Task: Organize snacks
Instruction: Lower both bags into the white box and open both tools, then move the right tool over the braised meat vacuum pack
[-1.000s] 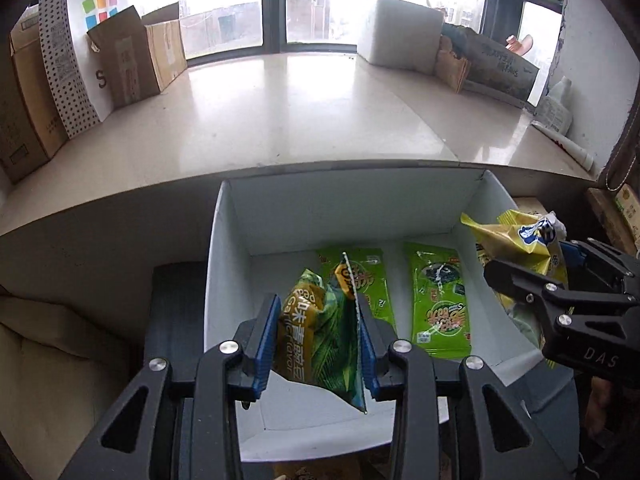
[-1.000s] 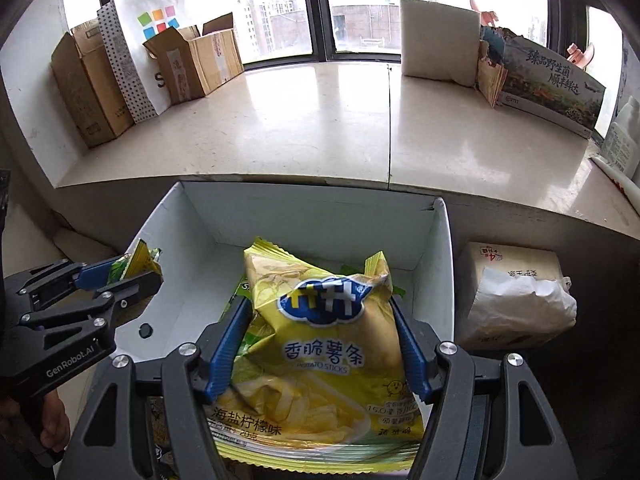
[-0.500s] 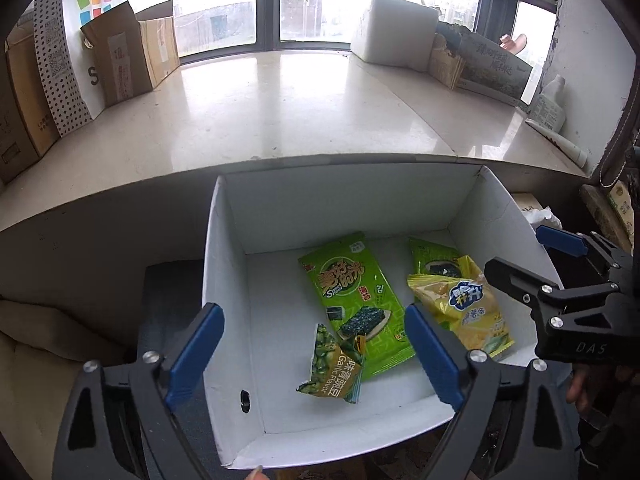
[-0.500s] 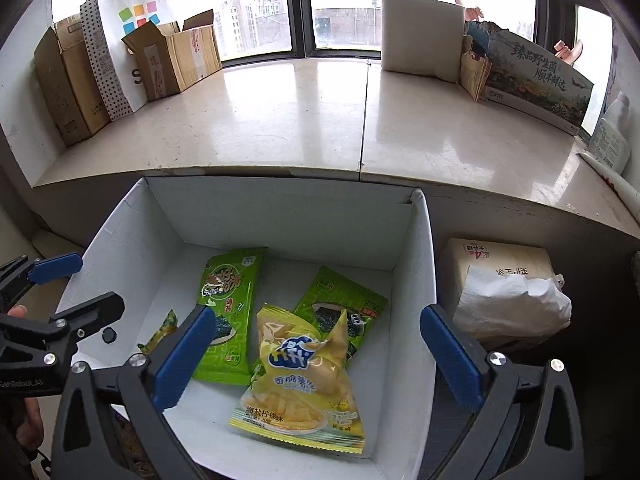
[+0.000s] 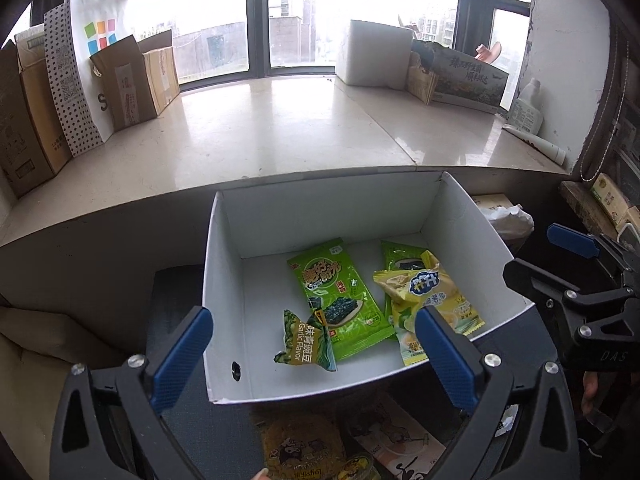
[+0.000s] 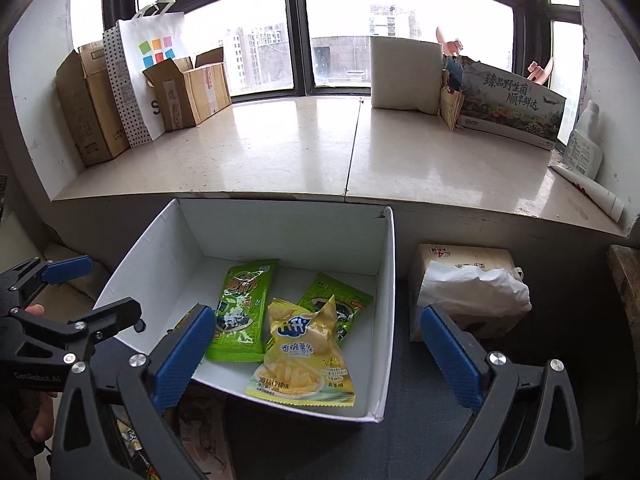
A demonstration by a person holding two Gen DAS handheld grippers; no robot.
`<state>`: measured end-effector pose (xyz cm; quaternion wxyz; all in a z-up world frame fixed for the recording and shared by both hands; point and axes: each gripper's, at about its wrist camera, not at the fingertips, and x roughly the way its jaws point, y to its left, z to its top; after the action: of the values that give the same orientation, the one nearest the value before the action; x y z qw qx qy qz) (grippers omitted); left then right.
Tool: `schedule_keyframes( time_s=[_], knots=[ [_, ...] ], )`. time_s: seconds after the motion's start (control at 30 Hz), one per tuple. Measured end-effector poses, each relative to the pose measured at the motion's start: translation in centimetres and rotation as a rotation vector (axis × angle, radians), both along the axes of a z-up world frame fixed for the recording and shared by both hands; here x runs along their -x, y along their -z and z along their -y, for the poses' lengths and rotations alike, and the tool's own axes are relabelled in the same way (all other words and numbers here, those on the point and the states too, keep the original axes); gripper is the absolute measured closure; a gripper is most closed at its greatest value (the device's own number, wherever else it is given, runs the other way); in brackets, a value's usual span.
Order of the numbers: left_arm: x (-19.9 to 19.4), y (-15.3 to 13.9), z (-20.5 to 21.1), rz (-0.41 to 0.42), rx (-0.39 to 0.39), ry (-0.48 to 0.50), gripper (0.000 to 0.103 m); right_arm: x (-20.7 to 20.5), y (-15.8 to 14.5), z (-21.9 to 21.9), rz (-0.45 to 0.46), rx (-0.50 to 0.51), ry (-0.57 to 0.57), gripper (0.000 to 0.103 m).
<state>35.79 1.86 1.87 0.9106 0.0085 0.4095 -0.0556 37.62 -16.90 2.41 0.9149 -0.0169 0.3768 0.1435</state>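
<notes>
A white open box (image 5: 224, 280) (image 6: 386, 300) holds several snack packets lying flat. A small green pea packet (image 5: 306, 344) rests at its front left, beside a green seaweed packet (image 5: 336, 292) (image 6: 242, 308). A second seaweed packet (image 5: 400, 256) (image 6: 344, 300) lies partly under a yellow potato-stick bag (image 5: 428, 292) (image 6: 300, 356). My left gripper (image 5: 312, 320) (image 6: 114, 288) hovers above the box's front, wide open and empty. To its right, my right gripper (image 6: 318, 316) (image 5: 532, 254) is also wide open with nothing between its pads. In the right wrist view the left blue pad hides most of the pea packet.
More snack packets (image 5: 304, 448) lie on the dark surface in front of the box. A bagged tissue pack (image 6: 472, 292) sits right of it. On the windowsill behind stand cardboard boxes (image 6: 96, 100), a paper bag (image 6: 148, 60), a white block (image 6: 404, 76), a printed carton (image 6: 512, 108) and a bottle (image 6: 584, 144).
Both grippers opened and dropped their packets into the box: the left let go of the pea packet, the right the yellow bag. Both then pulled back and up from the box.
</notes>
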Motion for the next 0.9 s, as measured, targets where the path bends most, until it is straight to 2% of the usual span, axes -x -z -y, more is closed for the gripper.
schedule_keyframes(
  time_s=[0.2,0.33,0.4,0.5,0.63,0.7,0.77,0.9],
  knots=[
    [7.1,-2.3,0.9,0.113,-0.039,0.011,0.000,6.9,-1.2,0.6,0.057,-0.001,-0.076,0.000],
    [13.4,-2.6,1.2,0.183,-0.067,0.016,0.000,13.1,-1.3,1.3,0.086,-0.012,-0.115,0.000],
    [16.6,-2.3,1.0,0.200,-0.056,0.021,0.000,15.9,-0.7,2.0,0.084,-0.050,-0.121,0.000],
    [20.8,-1.2,0.4,0.197,-0.021,-0.003,0.000,19.5,0.9,2.7,0.068,-0.083,-0.107,0.000],
    [25.1,1.0,-0.1,0.152,0.057,0.019,0.000,23.5,4.0,2.9,0.076,-0.002,-0.125,0.000],
    [26.5,1.7,-0.2,0.148,0.079,0.001,0.000,23.8,5.8,3.7,0.040,0.012,-0.109,0.000],
    [27.2,2.1,-0.1,0.140,0.092,0.001,0.000,22.9,7.6,4.8,-0.034,0.000,-0.080,0.000],
    [27.4,2.2,0.4,0.148,0.089,0.006,0.000,19.6,10.0,6.4,-0.125,-0.086,-0.004,0.000]
  ],
)
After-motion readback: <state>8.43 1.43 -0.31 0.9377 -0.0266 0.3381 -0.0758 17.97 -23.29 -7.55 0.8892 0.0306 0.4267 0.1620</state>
